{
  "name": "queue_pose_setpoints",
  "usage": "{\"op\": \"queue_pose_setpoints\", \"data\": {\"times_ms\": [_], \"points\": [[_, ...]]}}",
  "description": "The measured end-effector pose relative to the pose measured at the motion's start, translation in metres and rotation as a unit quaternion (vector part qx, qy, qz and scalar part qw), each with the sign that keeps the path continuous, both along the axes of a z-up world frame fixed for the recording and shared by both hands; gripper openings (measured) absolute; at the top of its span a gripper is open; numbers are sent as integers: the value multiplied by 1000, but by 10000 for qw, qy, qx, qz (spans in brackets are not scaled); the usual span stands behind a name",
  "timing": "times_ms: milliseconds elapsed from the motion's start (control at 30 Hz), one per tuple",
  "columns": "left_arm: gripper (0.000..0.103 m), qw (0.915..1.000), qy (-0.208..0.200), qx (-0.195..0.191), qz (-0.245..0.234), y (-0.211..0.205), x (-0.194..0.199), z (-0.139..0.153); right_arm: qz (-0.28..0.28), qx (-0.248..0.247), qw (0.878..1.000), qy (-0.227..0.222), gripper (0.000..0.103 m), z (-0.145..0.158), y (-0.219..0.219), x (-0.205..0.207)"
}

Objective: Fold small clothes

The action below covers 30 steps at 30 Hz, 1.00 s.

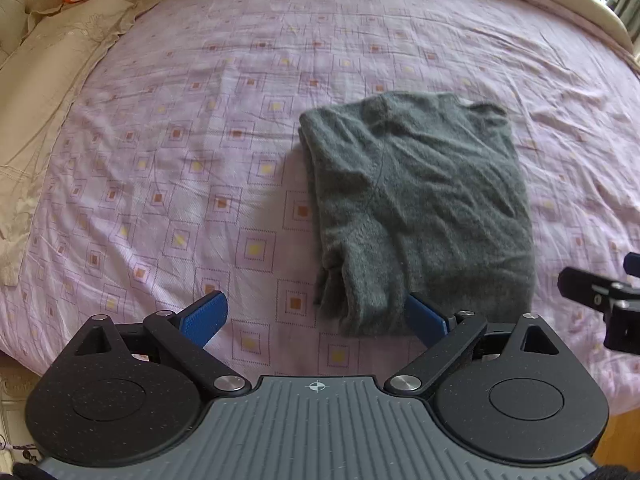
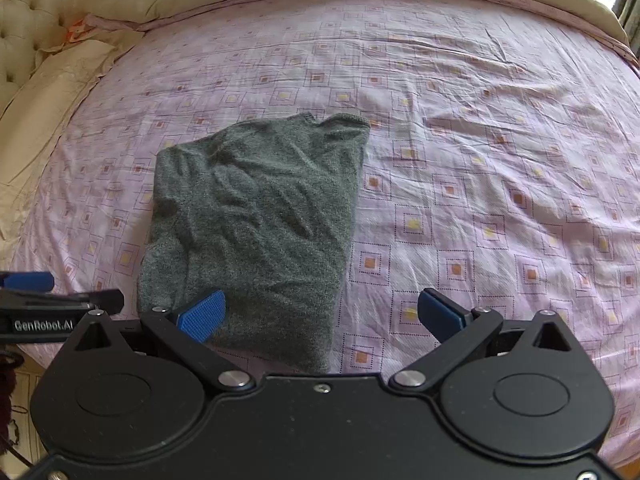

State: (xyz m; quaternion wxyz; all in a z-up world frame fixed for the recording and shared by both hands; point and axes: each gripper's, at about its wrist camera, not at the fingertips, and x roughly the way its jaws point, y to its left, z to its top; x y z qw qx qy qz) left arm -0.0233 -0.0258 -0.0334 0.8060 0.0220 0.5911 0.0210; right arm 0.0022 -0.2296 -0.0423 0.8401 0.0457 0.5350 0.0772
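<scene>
One grey sweater [image 1: 420,208] lies folded, rumpled; left gripper [image 1: 316,320] and right gripper [image 2: 320,316] gape.

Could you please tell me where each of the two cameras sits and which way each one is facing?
Left wrist: rides on the left gripper, facing forward over the pink patterned bedsheet at the folded grey knit sweater; its own open blue-padded fingers show, and the right gripper's tip at the right edge.
Right wrist: rides on the right gripper, facing the same way, with the sweater left of centre; its open fingers show, and the left gripper at the left edge.
Shared: sweater, bedsheet, beige pillow.
</scene>
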Motion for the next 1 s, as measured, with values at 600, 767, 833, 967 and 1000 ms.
{"op": "queue_pose_setpoints", "data": {"times_ms": [600, 767, 833, 967, 1000], "points": [[96, 9998, 143, -65, 111, 0, -7, -7, -112, 30, 9999, 28, 102, -1, -3, -1], [96, 9998, 186, -56, 77, -2, -6, -9, -117, 31, 9999, 24, 102, -2, -3, -1], [96, 9998, 190, -47, 67, -2, -6, -9, -112, 41, 9999, 25, 102, -2, -2, -1], [96, 9997, 211, 0, 92, -2, -5, -11, -105, 65, 9999, 36, 102, -3, -1, 0], [96, 9997, 220, -4, 97, -2, -4, -11, -100, 74, 9999, 42, 102, -4, -1, 1]]}}
